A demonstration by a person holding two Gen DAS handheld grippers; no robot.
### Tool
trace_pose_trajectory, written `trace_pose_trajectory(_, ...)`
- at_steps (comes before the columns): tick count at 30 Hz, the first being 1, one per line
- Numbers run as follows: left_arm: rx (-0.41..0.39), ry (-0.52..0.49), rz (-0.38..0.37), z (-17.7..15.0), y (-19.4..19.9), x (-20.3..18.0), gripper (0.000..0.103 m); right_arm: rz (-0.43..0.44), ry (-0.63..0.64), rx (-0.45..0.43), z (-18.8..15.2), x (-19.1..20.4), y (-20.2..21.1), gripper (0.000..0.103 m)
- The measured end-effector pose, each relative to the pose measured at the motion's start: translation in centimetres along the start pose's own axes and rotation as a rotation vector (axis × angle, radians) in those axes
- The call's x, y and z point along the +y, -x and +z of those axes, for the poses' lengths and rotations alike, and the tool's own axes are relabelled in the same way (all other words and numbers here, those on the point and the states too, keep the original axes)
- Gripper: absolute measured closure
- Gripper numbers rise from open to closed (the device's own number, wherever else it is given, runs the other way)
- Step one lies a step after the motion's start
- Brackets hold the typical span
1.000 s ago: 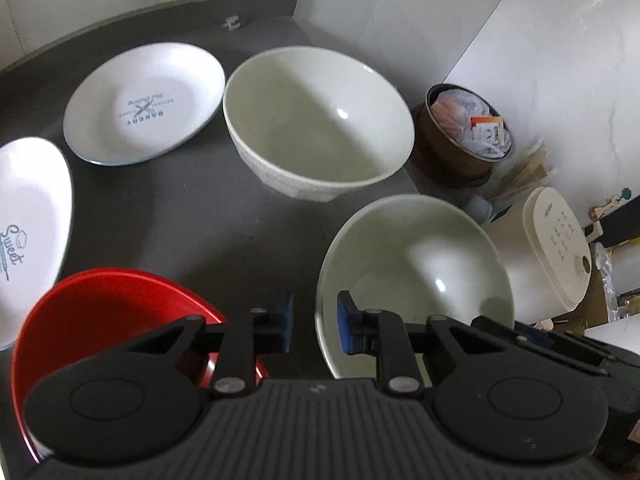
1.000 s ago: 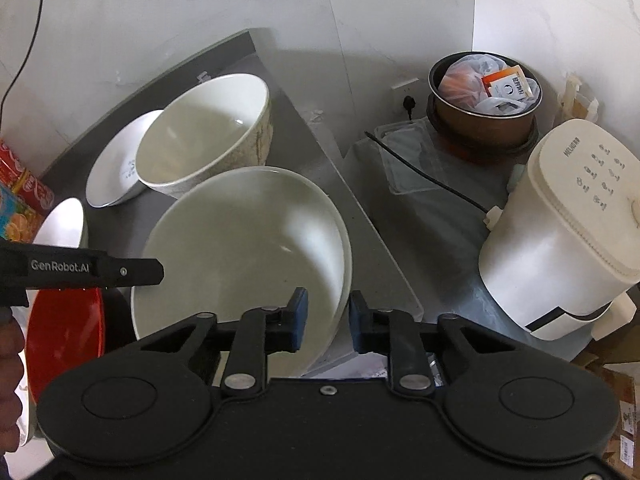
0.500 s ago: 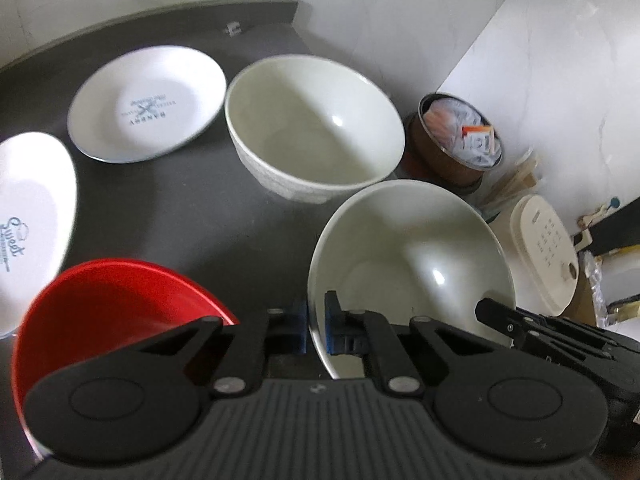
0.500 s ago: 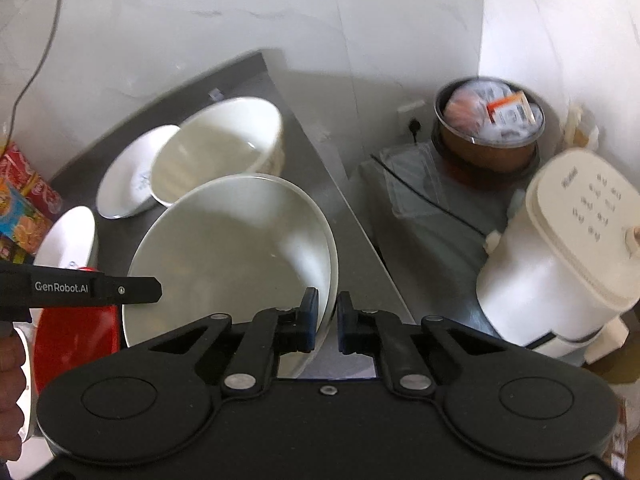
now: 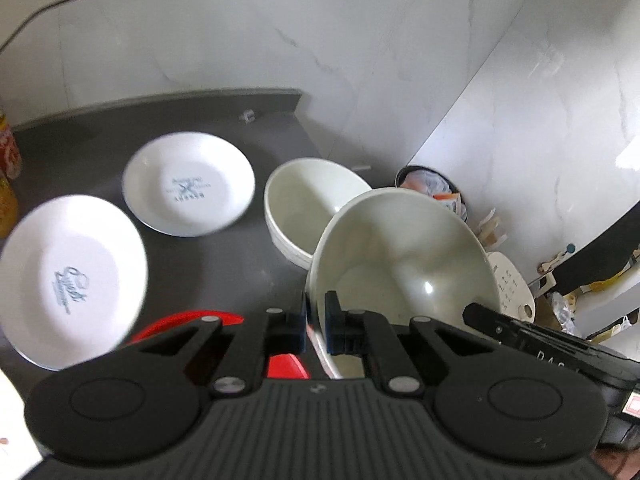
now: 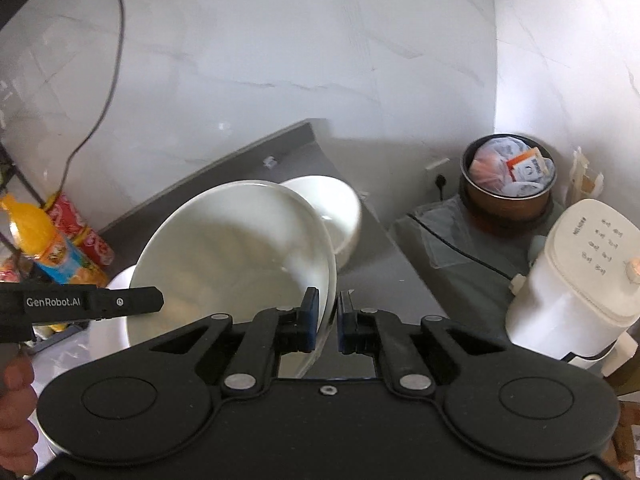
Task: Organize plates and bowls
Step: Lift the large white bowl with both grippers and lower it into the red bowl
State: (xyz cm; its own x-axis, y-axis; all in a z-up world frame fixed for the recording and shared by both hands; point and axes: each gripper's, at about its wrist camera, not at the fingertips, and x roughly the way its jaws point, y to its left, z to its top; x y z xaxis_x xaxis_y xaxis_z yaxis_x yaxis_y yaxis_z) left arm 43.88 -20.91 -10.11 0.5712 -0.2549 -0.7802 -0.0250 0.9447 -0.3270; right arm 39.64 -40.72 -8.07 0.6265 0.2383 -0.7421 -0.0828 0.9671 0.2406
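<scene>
A wide cream bowl (image 5: 404,264) (image 6: 236,252) hangs lifted above the dark counter (image 5: 224,268), gripped on opposite sides of its rim. My left gripper (image 5: 316,322) is shut on its near-left rim, and my right gripper (image 6: 328,318) is shut on its right rim. Behind it a deeper cream bowl (image 5: 304,208) (image 6: 340,212) stands on the counter. Two white printed plates (image 5: 188,182) (image 5: 72,280) lie to the left. A red bowl (image 5: 200,320) peeks out under my left fingers.
A brown pot of packets (image 6: 508,188), a white kettle-like appliance (image 6: 572,280) and a cable sit low beyond the counter's right edge. Orange and red bottles (image 6: 52,248) stand at the counter's far left. A hand (image 6: 16,412) holds the left gripper.
Both grippers closed on the wide bowl's rim and lifted it off the counter. The view rose, so the counter and the other dishes now sit farther below.
</scene>
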Motion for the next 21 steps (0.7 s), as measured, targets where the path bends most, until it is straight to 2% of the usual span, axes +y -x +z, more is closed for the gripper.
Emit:
trace_pose_trajectory(8, -0.033, 0.025, 0.016, -0.9, 3.2, 2.7, 0.096, 0.03, 0.04, 0.001, -1.5, 3.6, 1.0, 0.093)
trace_pose_trajectory(21, -0.013, 0.08, 0.075, -3.3, 4.7, 6.8, 0.096, 0.062, 0.091, 0.023, -3.5, 7.5, 0.8, 0.093)
